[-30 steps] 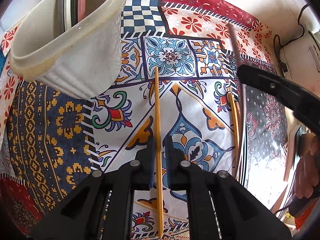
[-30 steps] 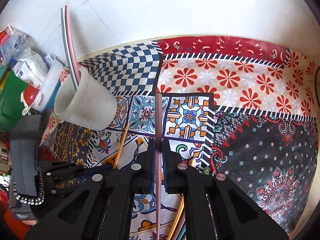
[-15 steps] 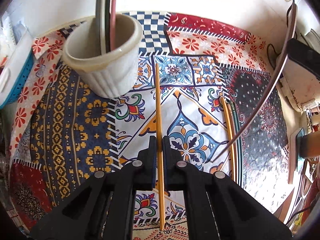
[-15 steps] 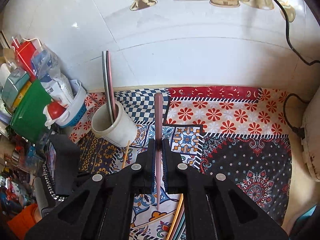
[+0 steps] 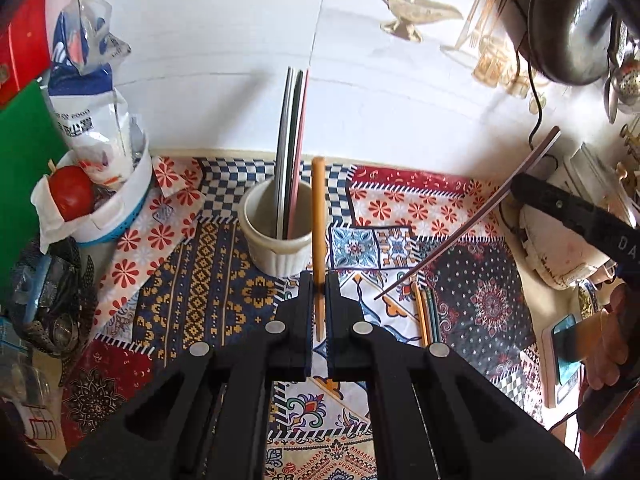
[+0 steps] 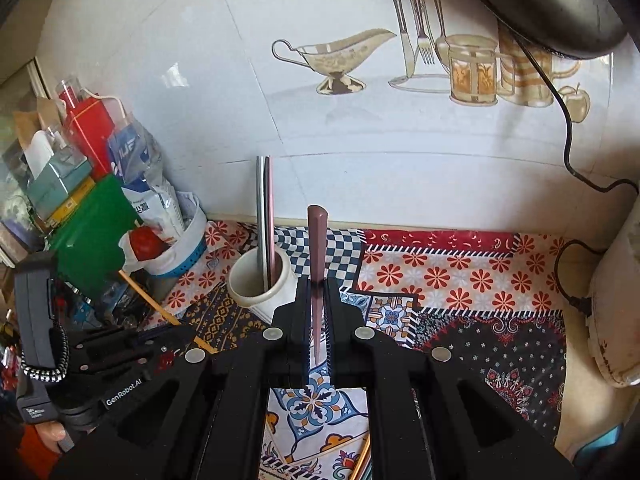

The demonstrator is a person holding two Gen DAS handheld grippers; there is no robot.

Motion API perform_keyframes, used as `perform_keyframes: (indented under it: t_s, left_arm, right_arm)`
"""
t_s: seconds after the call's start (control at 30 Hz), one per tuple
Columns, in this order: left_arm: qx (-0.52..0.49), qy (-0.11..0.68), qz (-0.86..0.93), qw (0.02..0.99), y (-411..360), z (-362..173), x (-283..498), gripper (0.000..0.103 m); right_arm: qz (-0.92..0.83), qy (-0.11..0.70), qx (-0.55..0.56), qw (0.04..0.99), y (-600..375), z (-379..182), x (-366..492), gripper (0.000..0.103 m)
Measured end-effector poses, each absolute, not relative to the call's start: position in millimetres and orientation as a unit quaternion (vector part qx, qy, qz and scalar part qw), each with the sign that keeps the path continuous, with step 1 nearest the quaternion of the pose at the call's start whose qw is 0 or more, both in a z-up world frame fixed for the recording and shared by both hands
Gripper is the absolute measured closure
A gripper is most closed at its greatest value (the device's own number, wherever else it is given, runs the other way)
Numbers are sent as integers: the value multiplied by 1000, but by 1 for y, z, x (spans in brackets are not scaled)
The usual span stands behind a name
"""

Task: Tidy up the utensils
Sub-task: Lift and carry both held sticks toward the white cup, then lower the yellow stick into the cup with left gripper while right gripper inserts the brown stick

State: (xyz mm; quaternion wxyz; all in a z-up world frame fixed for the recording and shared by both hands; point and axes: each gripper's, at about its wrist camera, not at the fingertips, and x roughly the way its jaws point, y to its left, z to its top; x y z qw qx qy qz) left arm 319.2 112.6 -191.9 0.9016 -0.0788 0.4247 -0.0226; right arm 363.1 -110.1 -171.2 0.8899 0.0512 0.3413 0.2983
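My left gripper is shut on an orange chopstick that stands upright, lifted off the cloth, just right of a white ribbed cup. The cup holds several grey, black and pink chopsticks. My right gripper is shut on a mauve chopstick, held upright, right of the same cup. From the left wrist view the right gripper's chopstick slants above the cloth. A few more chopsticks lie on the patterned cloth.
A white and blue tub with a red ball and a bag stands at the left, beside a green board. A white appliance and a cable sit at the right. The tiled wall is close behind the cup.
Both grippers have risen and tilted up, lifting their chopsticks off the cloth to upright. The cup now lies farther away and lower in both views.
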Motion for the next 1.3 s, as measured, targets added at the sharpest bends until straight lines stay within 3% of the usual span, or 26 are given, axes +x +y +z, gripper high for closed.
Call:
perform_keyframes:
  t_s: [0.33,0.63,1.3]
  left_arm:
    - [-86,347,-5,934,132,-132,323,100]
    - [-82,315,12,946,145,-110,343,100]
    - [-110,405,32,907,169,-196,405,100]
  right_arm:
    - [320,305,48,896,-91,-136,374,98]
    - [344,275,45,897,-63,-110,391,98]
    - [359,363,-37,859,12,-189,429,98]
